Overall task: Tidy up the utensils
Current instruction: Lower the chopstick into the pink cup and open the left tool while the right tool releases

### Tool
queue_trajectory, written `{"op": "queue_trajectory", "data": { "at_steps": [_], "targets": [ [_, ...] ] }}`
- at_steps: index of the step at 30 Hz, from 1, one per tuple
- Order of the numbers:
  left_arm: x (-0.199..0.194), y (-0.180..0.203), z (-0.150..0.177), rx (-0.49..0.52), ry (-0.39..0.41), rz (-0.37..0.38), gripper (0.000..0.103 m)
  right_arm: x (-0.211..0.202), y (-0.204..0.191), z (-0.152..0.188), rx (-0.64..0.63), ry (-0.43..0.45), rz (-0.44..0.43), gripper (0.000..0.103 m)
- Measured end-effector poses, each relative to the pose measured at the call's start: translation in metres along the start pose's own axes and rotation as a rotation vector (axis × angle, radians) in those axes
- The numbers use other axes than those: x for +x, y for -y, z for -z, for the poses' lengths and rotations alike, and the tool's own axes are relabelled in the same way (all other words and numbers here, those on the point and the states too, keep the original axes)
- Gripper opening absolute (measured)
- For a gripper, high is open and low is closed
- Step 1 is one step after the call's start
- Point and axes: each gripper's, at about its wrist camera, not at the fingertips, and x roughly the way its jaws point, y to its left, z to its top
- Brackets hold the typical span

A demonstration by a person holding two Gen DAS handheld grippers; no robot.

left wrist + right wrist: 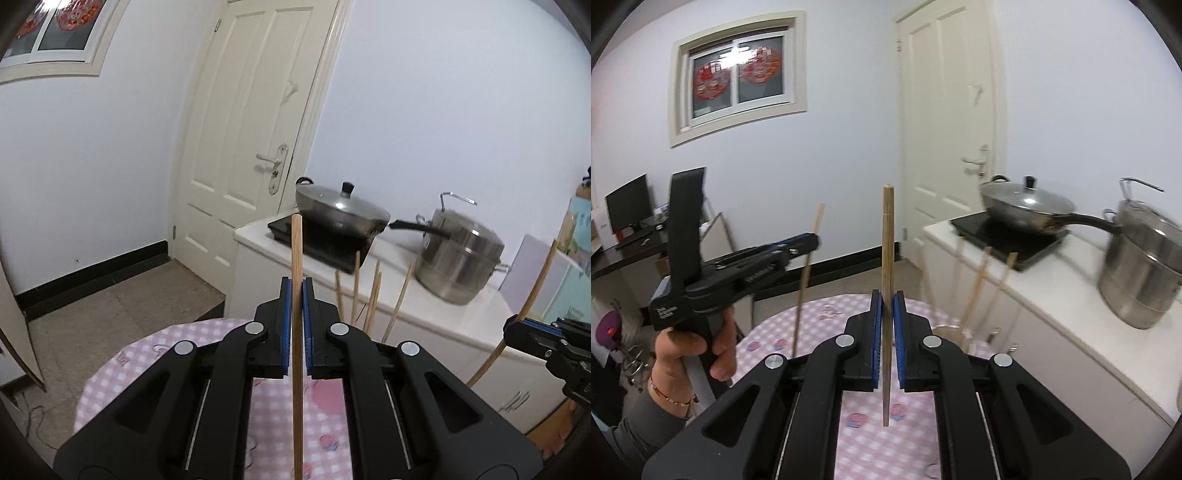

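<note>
One chopstick (296, 295) stands upright between the blue pads of the left claw (296, 291), clamped tight around its middle, with length showing above and below the jaws; over on the other side, the right claw (887, 306) is closed just as firmly on a second chopstick (887, 258), also upright and pinched mid-length. Both look like thin bamboo sticks; my read is light, stiff and a touch slick, so a grip near the middle keeps them from pivoting in the pads, and squeezing near a tip would let them swing. Just ahead of each claw and slightly to its right, more chopsticks (373, 299) lean upright in a bunch; what holds them is hidden behind the claw. Below both claws lies the pink checked tablecloth (827, 321); further ahead and right, a white counter (436, 314) carries a lidded wok (340, 210) and a steel pot (458, 262). A hand (687, 350) grips the left claw's handle.
</note>
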Motion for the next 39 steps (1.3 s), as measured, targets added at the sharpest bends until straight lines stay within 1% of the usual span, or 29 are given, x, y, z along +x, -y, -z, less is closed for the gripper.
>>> {"op": "queue_trajectory", "data": {
  "at_steps": [3, 6, 10, 13, 18, 22, 30, 34, 39],
  "targets": [
    [0.005, 0.013, -0.007, -0.019, 0.045, 0.009, 0.006, 0.001, 0.015, -0.005, 0.009, 0.03, 0.065, 0.005],
    [0.005, 0.028, -0.016, -0.025, 0.118, 0.006, 0.006, 0.008, 0.026, -0.008, 0.016, 0.054, 0.091, 0.005],
    [0.01, 0.048, -0.028, -0.037, 0.212, 0.003, 0.006, 0.02, 0.039, -0.011, 0.031, 0.075, 0.102, 0.005],
    [0.018, 0.06, -0.031, -0.033, 0.261, 0.001, 0.006, 0.027, 0.047, -0.011, 0.042, 0.089, 0.096, 0.005],
    [0.035, 0.069, -0.027, -0.026, 0.312, 0.006, 0.006, 0.03, 0.055, -0.012, 0.032, 0.127, 0.104, 0.005],
    [0.046, 0.066, -0.021, -0.045, 0.356, 0.022, 0.006, 0.041, 0.062, -0.011, 0.04, 0.132, 0.093, 0.005],
    [0.06, 0.06, -0.002, -0.044, 0.381, 0.035, 0.006, 0.062, 0.07, 0.002, 0.058, 0.087, 0.061, 0.005],
    [0.07, 0.059, 0.006, -0.037, 0.355, 0.033, 0.006, 0.069, 0.072, 0.009, 0.07, 0.066, 0.051, 0.005],
    [0.074, 0.058, 0.015, -0.048, 0.373, 0.035, 0.006, 0.073, 0.073, 0.017, 0.074, 0.044, 0.04, 0.005]
  ]
}}
